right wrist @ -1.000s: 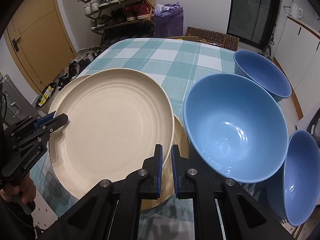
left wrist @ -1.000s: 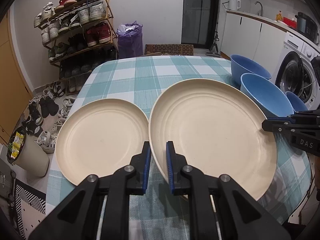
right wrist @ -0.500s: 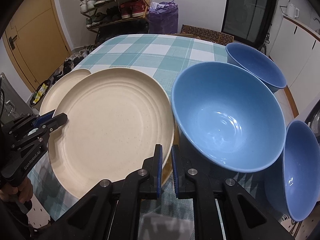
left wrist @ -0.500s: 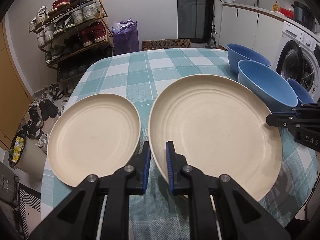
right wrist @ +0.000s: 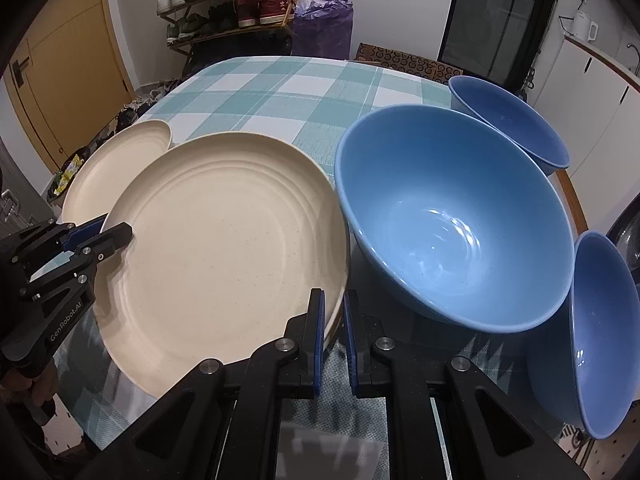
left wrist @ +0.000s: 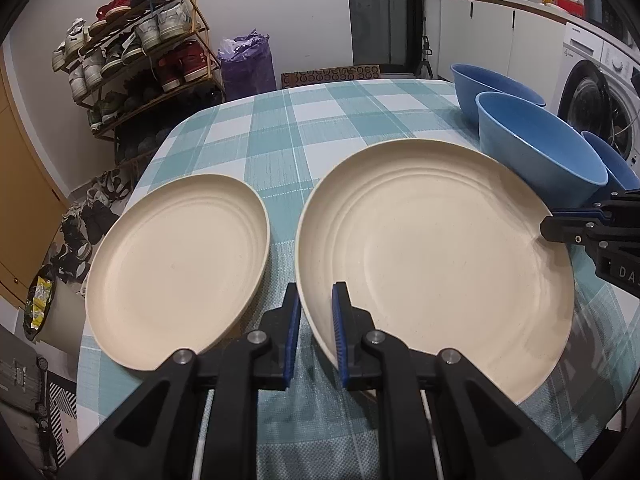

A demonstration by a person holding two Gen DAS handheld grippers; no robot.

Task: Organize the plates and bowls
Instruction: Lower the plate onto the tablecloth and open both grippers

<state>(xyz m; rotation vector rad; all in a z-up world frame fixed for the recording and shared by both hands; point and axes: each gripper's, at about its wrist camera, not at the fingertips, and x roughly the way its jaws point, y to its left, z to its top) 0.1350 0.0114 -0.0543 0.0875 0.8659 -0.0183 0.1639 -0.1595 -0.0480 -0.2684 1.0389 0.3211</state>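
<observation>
A large cream plate (left wrist: 436, 256) (right wrist: 224, 248) hangs low over the checked table (left wrist: 320, 128), gripped at opposite rims. My left gripper (left wrist: 316, 312) is shut on its near-left rim and appears in the right wrist view as the left gripper (right wrist: 120, 236). My right gripper (right wrist: 332, 312) is shut on the rim beside the bowls, and the left wrist view shows this right gripper (left wrist: 556, 230) at the plate's far edge. A smaller cream plate (left wrist: 176, 264) (right wrist: 104, 172) lies flat to its left. Three blue bowls stand right: a big bowl (right wrist: 452, 232) (left wrist: 536, 152), a far bowl (right wrist: 508, 120), a near bowl (right wrist: 600, 332).
The big bowl nearly touches the held plate's rim. The teal-and-white cloth (right wrist: 280, 92) stretches bare toward the table's far end. Past the table stand a shoe rack (left wrist: 136, 60), a purple bag (left wrist: 246, 64) and a washing machine (left wrist: 600, 100). A person's hand (right wrist: 32, 388) holds the left gripper.
The large plate has come down toward the table in both grippers. A darker plate rim seen under its right side a second ago is almost hidden. Both grips are unchanged.
</observation>
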